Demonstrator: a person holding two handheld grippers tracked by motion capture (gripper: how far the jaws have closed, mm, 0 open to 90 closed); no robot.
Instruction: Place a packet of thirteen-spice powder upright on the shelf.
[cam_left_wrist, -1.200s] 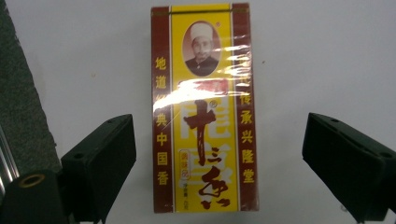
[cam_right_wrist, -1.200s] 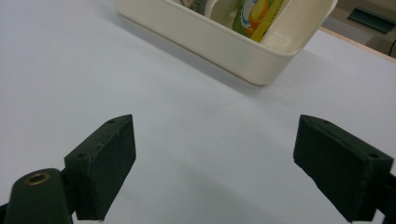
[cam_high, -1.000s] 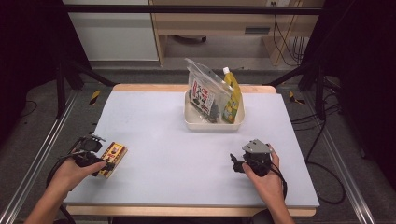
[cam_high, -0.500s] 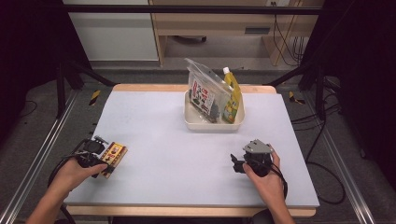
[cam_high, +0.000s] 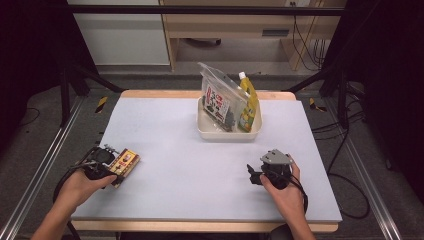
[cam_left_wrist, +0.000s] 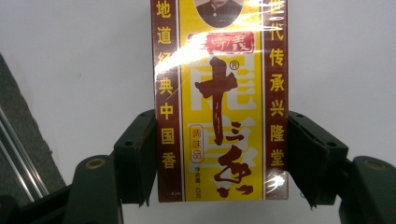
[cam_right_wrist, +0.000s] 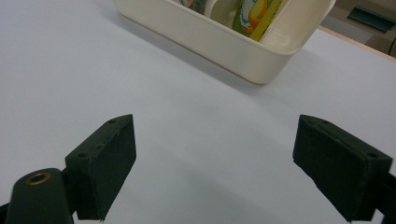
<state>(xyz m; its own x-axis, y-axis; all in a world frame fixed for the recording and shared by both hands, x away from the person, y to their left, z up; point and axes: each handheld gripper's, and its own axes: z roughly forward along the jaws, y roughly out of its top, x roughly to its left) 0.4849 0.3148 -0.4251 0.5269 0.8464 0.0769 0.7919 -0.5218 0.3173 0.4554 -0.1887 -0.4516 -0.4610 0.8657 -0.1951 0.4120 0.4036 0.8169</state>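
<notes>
A yellow and brown seasoning box (cam_high: 126, 161) with Chinese print lies flat on the pale table near its left front edge. My left gripper (cam_high: 119, 168) reaches over it from the left. In the left gripper view the box (cam_left_wrist: 222, 84) sits between the two black pads (cam_left_wrist: 140, 158), which touch its long sides. These jaws have just been closing on the box. My right gripper (cam_high: 253, 175) rests on the table at the front right and stands open (cam_right_wrist: 215, 163), with bare table between its pads.
A cream tub (cam_high: 227, 136) stands at the back middle of the table, with a clear printed pouch (cam_high: 217, 102) and a yellow bottle (cam_high: 248, 100) leaning in it. In the right gripper view the tub (cam_right_wrist: 224, 44) is ahead.
The left gripper's jaws have narrowed onto the sides of the seasoning box. The left hand shifted only slightly. The right hand and gripper have kept still.
</notes>
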